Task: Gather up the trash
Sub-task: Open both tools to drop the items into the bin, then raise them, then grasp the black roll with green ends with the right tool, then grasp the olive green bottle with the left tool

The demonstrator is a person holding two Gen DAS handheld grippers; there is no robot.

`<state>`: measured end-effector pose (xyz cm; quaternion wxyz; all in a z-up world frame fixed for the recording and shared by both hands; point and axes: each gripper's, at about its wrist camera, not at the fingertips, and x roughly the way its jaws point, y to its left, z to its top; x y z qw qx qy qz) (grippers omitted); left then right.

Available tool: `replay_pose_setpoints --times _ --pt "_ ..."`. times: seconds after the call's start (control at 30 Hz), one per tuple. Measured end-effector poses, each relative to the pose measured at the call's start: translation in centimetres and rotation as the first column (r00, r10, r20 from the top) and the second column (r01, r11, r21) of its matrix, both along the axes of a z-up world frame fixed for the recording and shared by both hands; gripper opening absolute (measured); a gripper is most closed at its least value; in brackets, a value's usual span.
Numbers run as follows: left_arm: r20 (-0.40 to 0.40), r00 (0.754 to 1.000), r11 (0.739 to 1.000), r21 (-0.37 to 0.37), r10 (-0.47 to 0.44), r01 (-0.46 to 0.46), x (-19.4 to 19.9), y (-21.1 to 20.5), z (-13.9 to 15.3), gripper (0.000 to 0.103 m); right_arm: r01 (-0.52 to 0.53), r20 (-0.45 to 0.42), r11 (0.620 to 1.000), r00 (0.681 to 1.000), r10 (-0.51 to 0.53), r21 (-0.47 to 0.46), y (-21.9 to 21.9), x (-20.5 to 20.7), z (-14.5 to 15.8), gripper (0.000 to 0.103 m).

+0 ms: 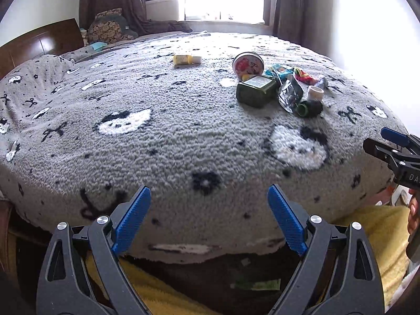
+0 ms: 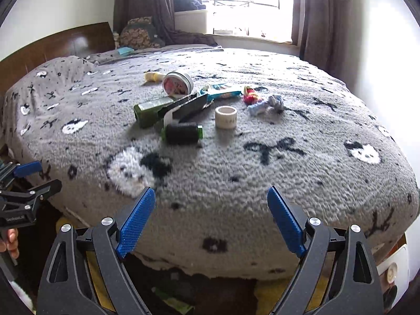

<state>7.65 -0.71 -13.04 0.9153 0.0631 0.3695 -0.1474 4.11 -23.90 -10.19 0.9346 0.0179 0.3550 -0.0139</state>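
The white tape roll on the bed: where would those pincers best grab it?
The white tape roll stands on its flat end, hole upward, apart from the other trash. Probably best to come down from above with the right gripper, its jaws open, and pinch the curved outer wall across its width.

The black pouch (image 2: pixel 187 109) hides part of the green bottle (image 2: pixel 151 111) — the round tin's (image 2: pixel 178 83) label stays unreadable, and the window (image 2: pixel 236 2) is blown out white, its outdoors lost.
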Motion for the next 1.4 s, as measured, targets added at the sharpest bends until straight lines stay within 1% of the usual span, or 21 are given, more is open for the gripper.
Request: replay_pose_setpoints --times 0.1,0.27,0.33,0.43,0.5,0.57,0.63,0.67,0.73,0.87,1.03,1.17,1.27,1.4 --pt "0.002 1.0 1.0 0.007 -0.002 0.002 1.2 -0.5 0.1 0.086 0.006 -0.01 1.0 1.0 -0.006 0.007 0.0 2.2 -0.2 0.088" --pt "0.002 1.0 1.0 0.012 -0.002 0.002 2.7 -1.3 0.1 0.086 -0.017 -0.015 0.998 1.0 0.018 0.058 0.9 5.7 -1.1 0.088" --pt "0.006 1.0 1.0 0.012 -0.001 0.001 3.0 -1.5 0.3 0.086 -0.028 -0.01 0.998 1.0 0.029 0.051 1.5 6.9 -1.3 0.088" --pt "0.013 1.0 1.0 0.014 0.0 -0.001 3.6 -1.7 0.6 0.086 -0.034 -0.008 0.999 0.999 0.034 0.015 2.4 8.4 -1.5 0.087" --pt "0.015 1.0 1.0 0.013 -0.001 0.001 3.9 -1.8 0.7 0.086 -0.043 -0.018 0.999 0.999 0.043 0.001 2.8 9.3 -1.7 0.081" --pt "0.016 1.0 1.0 0.014 0.001 -0.001 4.4 -1.9 0.8 0.086 -0.048 -0.037 0.999 0.998 0.048 -0.003 2.9 10.0 -2.1 0.071" --pt "0.011 1.0 1.0 0.01 0.002 -0.002 5.0 -2.2 0.8 0.086 -0.054 -0.052 0.998 0.997 0.054 -0.007 2.9 10.5 -2.5 0.066" --pt "0.008 1.0 1.0 0.006 0.001 -0.001 5.3 -2.3 0.8 0.086 -0.061 -0.059 0.998 0.996 0.061 -0.003 2.9 10.6 -2.7 0.06" --pt "0.008 1.0 1.0 0.006 -0.003 0.003 6.0 -2.7 0.8 0.086 -0.074 -0.056 0.997 0.996 0.074 0.007 2.8 10.6 -2.9 0.055" --pt "0.013 1.0 1.0 0.011 -0.025 0.025 7.5 -4.1 1.0 0.086 -0.084 -0.029 0.996 0.996 0.085 0.027 2.3 9.5 -2.3 0.055" --pt "0.004 0.999 0.999 0.023 -0.048 0.048 10.2 -6.5 0.9 0.086 -0.072 -0.018 0.997 0.997 0.072 0.02 1.4 7.9 -1.8 0.055" --pt "-0.016 0.997 0.996 0.041 -0.08 0.08 12.3 -8.6 0.1 0.085 -0.06 -0.008 0.998 0.998 0.06 0.036 0.3 6.6 -1.5 0.055" --pt "-0.039 0.996 0.994 0.067 -0.082 0.085 14.0 -10.0 -0.7 0.085 -0.06 0.001 0.997 0.998 0.06 0.054 -0.4 5.9 -1.3 0.055" --pt "-0.056 0.995 0.993 0.067 -0.088 0.092 15.6 -11.4 -1.4 0.085 -0.059 0.007 0.997 0.998 0.058 0.053 -1.0 5.3 -1.1 0.055"
